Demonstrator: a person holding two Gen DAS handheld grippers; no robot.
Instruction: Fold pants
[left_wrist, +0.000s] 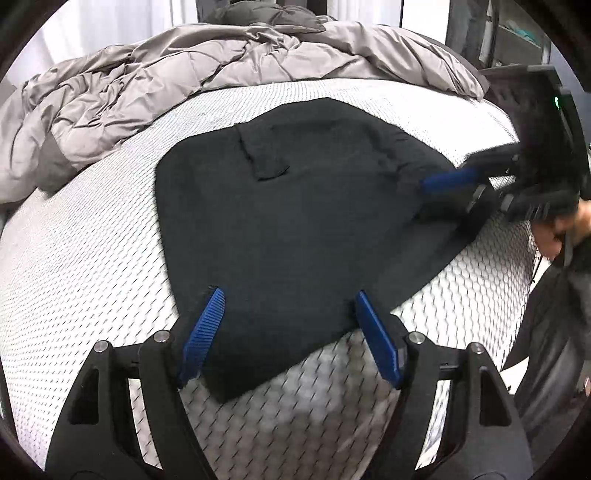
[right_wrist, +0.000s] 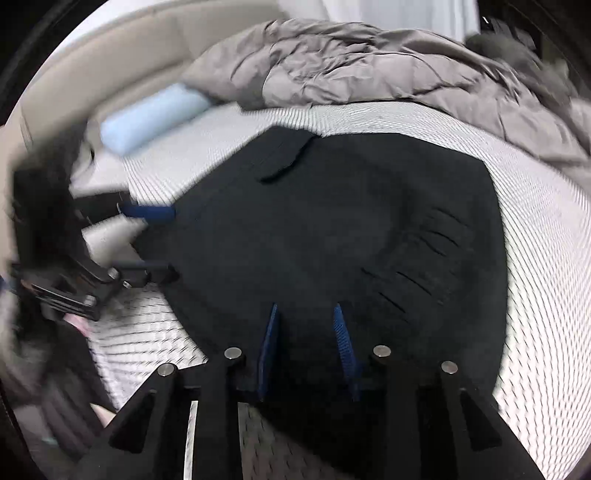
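Black pants (left_wrist: 280, 229), folded into a flat, soft pile on the bed.

Up close, left gripper (left_wrist: 288, 295) spread wide with blue ridged pads, over the near edge of the pants, squeezing nothing. Right gripper (right_wrist: 304, 310) with a small gap between its blue pads, over the other edge; cannot tell if cloth is pinched. Dark, smooth cloth with a pocket flap (left_wrist: 264, 157) on top. No words or labels to read. Under it, white mattress (left_wrist: 92, 266) with a bumpy dotted pattern. Farther back, a puffy, crinkled grey blanket (left_wrist: 155, 74) and a pale blue pillow (right_wrist: 151, 118).
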